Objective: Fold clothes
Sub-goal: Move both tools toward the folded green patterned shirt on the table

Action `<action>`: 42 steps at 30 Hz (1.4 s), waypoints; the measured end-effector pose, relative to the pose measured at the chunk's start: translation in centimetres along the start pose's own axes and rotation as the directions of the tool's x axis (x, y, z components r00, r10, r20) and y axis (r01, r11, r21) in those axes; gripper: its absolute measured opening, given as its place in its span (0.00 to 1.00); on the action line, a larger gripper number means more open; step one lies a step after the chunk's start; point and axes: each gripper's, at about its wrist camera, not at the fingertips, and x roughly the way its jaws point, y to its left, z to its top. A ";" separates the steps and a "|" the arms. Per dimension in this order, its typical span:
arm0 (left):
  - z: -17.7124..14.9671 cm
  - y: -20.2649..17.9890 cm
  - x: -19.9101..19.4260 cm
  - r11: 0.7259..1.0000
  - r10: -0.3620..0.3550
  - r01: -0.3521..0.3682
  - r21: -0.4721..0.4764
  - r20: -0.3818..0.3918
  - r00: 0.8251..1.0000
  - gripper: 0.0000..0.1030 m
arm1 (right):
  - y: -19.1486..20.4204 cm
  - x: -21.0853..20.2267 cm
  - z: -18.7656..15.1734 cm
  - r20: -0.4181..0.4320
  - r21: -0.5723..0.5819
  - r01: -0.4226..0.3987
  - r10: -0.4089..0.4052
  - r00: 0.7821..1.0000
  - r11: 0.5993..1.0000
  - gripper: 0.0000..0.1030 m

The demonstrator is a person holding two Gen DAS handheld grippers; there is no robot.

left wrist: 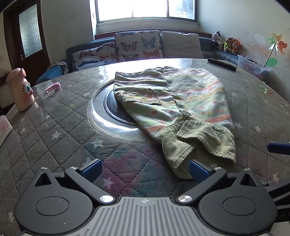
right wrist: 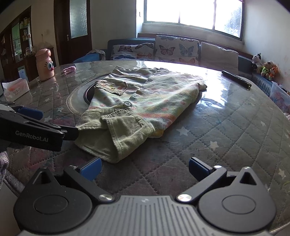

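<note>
Left gripper (left wrist: 145,170) and right gripper (right wrist: 145,168): fingers wide, holding nothing, just short of the jacket's corduroy collar. Buttoned jacket (left wrist: 174,107) lies partly folded on the counter (left wrist: 54,130), over its central disc. Further folds apparently remain.

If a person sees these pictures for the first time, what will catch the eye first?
First, the small buttoned shirt with pastel stripes and dots, lying partly folded in the middle of the round quilted table. Next, the pink cartoon-eyed bottle at the table's left edge, and the bright window behind the butterfly cushions.
</note>
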 end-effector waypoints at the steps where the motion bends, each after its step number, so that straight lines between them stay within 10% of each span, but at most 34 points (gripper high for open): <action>1: 0.0 0.0 0.1 1.000 0.000 0.000 0.001 -0.003 1.000 1.00 | 0.0 0.0 0.1 0.000 -0.002 0.000 0.000 1.000 1.000 1.00; 42: 2.5 -0.3 1.9 0.999 0.004 -0.004 0.052 -0.001 1.000 0.93 | -2.2 2.4 4.1 -0.006 0.021 0.033 -0.033 0.999 0.999 0.86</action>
